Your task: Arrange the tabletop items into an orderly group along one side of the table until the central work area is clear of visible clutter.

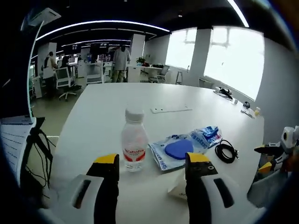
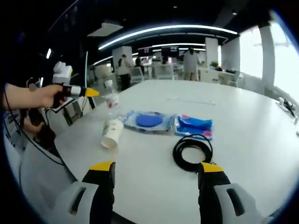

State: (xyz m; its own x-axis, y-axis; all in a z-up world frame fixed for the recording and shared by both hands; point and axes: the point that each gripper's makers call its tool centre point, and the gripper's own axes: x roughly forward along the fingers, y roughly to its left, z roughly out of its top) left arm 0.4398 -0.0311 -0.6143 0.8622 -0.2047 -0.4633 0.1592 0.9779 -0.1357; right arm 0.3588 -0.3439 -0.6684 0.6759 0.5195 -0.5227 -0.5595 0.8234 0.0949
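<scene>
Right gripper view: the right claw (image 2: 157, 175) stands wide apart and empty above the near edge of the white desk (image 2: 243, 126), with a coiled black cable (image 2: 192, 152) just beyond it and a paper cup (image 2: 112, 133) lying on its side to the left. Farther back lie a clear packet with a blue disc (image 2: 148, 121) and a blue-and-pink packet (image 2: 194, 126), side by side, beside an upright water bottle (image 2: 111, 99). Left gripper view: the left claw (image 1: 152, 165) is likewise wide and empty, the bottle just beyond it.
</scene>
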